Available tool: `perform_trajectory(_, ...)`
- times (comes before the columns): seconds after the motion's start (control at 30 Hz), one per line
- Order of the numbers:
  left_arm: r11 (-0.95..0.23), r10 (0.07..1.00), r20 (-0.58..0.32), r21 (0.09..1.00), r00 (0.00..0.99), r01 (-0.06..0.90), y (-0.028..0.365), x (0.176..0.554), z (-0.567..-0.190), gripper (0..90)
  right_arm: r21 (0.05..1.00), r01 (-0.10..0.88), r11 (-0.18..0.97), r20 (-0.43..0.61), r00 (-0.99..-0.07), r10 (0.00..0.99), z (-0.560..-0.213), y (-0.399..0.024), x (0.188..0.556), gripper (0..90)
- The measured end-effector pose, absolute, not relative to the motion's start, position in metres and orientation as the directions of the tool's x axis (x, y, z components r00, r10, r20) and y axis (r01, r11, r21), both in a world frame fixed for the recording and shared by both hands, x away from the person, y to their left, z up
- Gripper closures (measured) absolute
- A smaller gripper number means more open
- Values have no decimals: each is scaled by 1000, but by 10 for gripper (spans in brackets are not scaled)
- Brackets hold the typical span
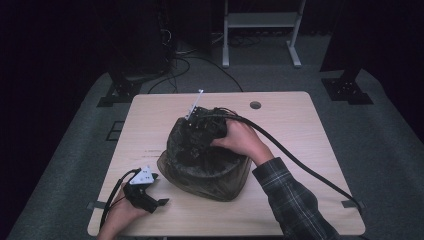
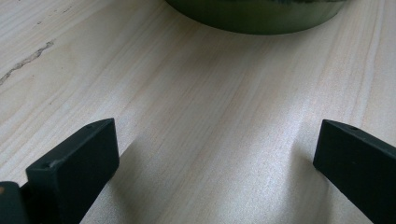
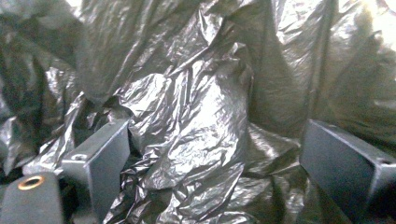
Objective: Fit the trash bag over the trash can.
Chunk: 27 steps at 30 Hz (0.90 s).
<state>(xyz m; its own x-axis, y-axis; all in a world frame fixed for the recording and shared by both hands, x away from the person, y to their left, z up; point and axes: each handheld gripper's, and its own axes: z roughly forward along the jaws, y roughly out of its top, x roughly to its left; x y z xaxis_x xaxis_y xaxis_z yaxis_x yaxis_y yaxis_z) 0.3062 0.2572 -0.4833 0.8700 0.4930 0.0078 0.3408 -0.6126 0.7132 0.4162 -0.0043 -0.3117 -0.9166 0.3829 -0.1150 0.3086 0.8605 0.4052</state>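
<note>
A dark green see-through bin [image 1: 222, 184] stands in the middle of the wooden table [image 1: 290, 125], lined with a crumpled black plastic bag [image 1: 190, 147]. My right gripper [image 1: 196, 134] reaches down into the bin from its far side. In the right gripper view this gripper [image 3: 212, 140] is open, with folds of the bag [image 3: 201, 107] bulging between its jaws. My left gripper [image 1: 159, 189] rests near the table's front left, just left of the bin. It is open [image 2: 215, 140] over bare wood, with the bin's base [image 2: 252, 16] ahead of it.
The right gripper's thick black cable [image 1: 300, 162] trails across the table to its front right edge. A round hole [image 1: 255, 105] sits near the table's back edge. A white frame stand [image 1: 260, 20] and floor cables lie beyond the table.
</note>
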Motion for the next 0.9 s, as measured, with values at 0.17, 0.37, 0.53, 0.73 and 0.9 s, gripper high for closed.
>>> perform_trajectory(0.17, -613, 493, 8, 713, 870, 340, 257, 306, -483, 0, 429, 298, 853, -89, -925, 368, -310, -3, 414, 93)
perform_trajectory(0.37, -613, 493, 8, 713, 870, 340, 257, 306, -483, 0, 516, 274, 812, -69, -931, 359, -283, -19, 402, 92)
perform_trajectory(0.53, -613, 493, 8, 713, 870, 340, 257, 306, -483, 0, 588, 262, 765, -63, -928, 366, -265, -44, 395, 92)
perform_trajectory(0.73, -613, 492, 8, 713, 870, 340, 257, 306, -483, 0, 660, 261, 704, -46, -922, 385, -257, -80, 385, 92)
perform_trajectory(0.9, -613, 492, 9, 713, 870, 340, 257, 306, -483, 0, 702, 266, 661, -31, -916, 401, -258, -108, 378, 92)
